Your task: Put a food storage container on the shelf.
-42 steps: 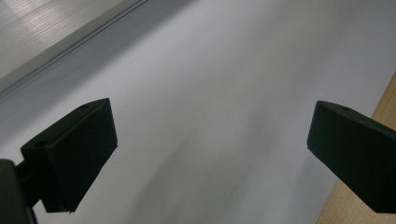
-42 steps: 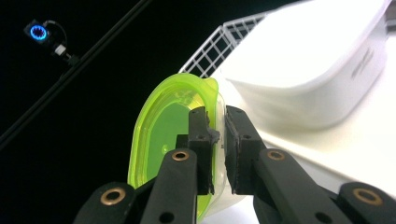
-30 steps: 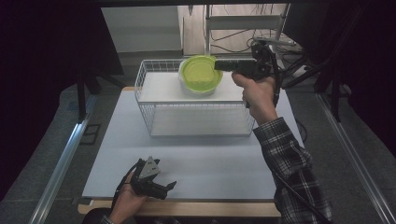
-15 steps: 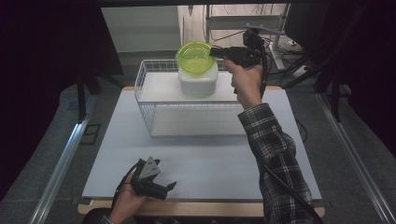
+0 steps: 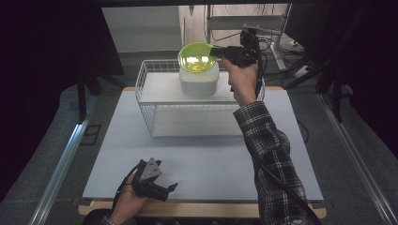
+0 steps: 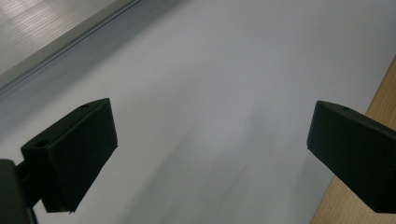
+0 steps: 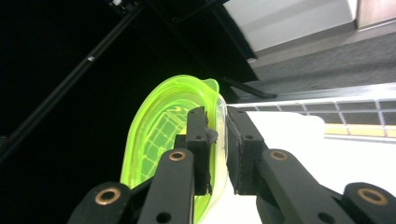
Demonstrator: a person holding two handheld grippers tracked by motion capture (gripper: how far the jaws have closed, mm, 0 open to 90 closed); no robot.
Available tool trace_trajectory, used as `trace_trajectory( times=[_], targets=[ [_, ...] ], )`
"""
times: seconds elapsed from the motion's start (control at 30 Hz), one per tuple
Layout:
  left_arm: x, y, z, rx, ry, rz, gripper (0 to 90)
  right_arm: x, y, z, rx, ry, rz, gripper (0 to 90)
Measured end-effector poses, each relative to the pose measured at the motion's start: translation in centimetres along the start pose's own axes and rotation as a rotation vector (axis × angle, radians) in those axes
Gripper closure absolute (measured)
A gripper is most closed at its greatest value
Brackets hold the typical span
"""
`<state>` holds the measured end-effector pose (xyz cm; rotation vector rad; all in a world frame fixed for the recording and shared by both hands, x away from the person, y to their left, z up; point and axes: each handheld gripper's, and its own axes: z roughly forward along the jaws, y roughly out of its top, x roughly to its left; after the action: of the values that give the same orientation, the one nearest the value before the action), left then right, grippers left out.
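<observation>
Green translucent lid is pinched by its rim in the closed right gripper, held above the white container inside the far wire basket. Lifting off seems underway; next, carry it clear. Left gripper rests near, jaws wide and empty.

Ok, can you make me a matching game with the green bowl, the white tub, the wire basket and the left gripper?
Things:
1. green bowl
2. white tub
3. wire basket
4. left gripper

Places or states:
A. jaws open, low over the near edge of the table
B. standing on the table, with something inside
C. pinched by its rim in the right gripper, lifted up
D. sitting inside the basket

Pairs: 1-C, 2-D, 3-B, 4-A
</observation>
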<state>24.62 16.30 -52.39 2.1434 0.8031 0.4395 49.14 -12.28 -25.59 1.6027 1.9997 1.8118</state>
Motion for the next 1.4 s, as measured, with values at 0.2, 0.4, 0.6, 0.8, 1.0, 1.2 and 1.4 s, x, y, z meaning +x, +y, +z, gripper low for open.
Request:
trace_trajectory(
  times=[0.2, 0.4, 0.6, 0.8, 1.0, 1.2, 1.4],
  targets=[
    [0.0, 0.0, 0.0, 0.002, -0.003, 0.003, 1.3, 0.0, 0.1, 0.4, 0.005, -0.036, -0.017, 74.5],
    [-0.1, 0.0, 0.1, 0.004, -0.006, 0.006, 1.3, -0.8, 0.1, 1.0, 0.004, -0.058, -0.014, 70.9],
    [-0.1, 0.0, 0.1, 0.005, -0.007, 0.006, 1.3, -1.0, 0.2, 0.9, -0.005, -0.046, -0.015, 66.4],
    [-0.1, 0.0, 0.1, 0.006, -0.007, 0.007, 1.3, -0.7, 0.3, 0.3, -0.012, -0.021, -0.061, 47.9],
    [-0.2, 0.0, 0.2, 0.01, -0.005, 0.009, 1.3, -0.7, -0.3, -0.5, 0.013, 0.013, -0.136, 28.9],
    [-0.1, 0.0, 0.2, 0.012, -0.004, 0.008, 1.3, -0.9, -1.2, -1.6, 0.024, 0.017, -0.198, 21.0],
    [-0.1, 0.0, 0.2, 0.016, -0.005, 0.009, 1.3, -0.7, -2.8, -2.6, 0.049, 0.004, -0.28, 17.0]
  ],
)
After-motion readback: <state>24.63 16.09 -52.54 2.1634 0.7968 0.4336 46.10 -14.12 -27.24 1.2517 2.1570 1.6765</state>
